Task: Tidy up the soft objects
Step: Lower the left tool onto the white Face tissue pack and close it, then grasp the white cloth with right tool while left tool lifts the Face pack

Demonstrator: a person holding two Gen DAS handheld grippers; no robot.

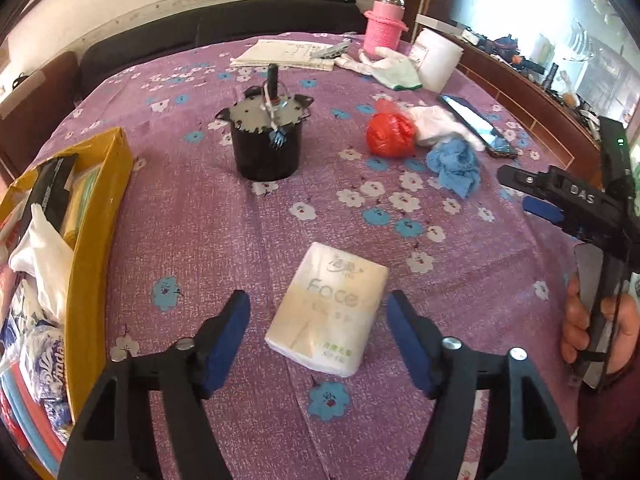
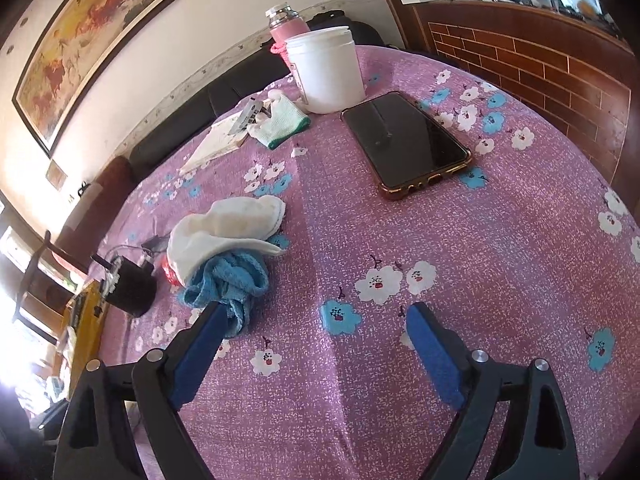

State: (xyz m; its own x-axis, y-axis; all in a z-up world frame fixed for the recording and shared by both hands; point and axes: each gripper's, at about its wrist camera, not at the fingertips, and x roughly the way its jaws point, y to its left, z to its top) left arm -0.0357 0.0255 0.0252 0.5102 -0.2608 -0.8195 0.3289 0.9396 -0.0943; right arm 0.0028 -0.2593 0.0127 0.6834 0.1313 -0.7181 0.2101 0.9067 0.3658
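One tissue pack (image 1: pixel 328 308) lies flat on the purple flowered tablecloth (image 1: pixel 240 232), just ahead of the left gripper (image 1: pixel 319 312) — its blue pads stand apart on either side of the pack's near end, touching nothing. "Face" can be read across the wrapper. Three more soft things sit bunched further back: a red plastic bag (image 1: pixel 390 134), a white cloth (image 2: pixel 224 232) and a blue cloth (image 2: pixel 228 280), the white draped over the blue. The right gripper (image 2: pixel 316 320) is spread wide and empty, its left pad just at the blue cloth's edge; on its body "DAS" is printed, and a hand (image 1: pixel 592 332) holds its handle. One yellow box (image 1: pixel 96 216) at the left edge already holds packets, one lettered "Vinda". Between the pack and the bunched cloths nothing stands — a black pot (image 1: pixel 266 140) sits behind. Beyond are one phone (image 2: pixel 404 144), one white tub (image 2: pixel 326 72), one pink flask (image 1: pixel 384 24), a white glove (image 1: pixel 384 66) and a notepad (image 1: pixel 284 54).
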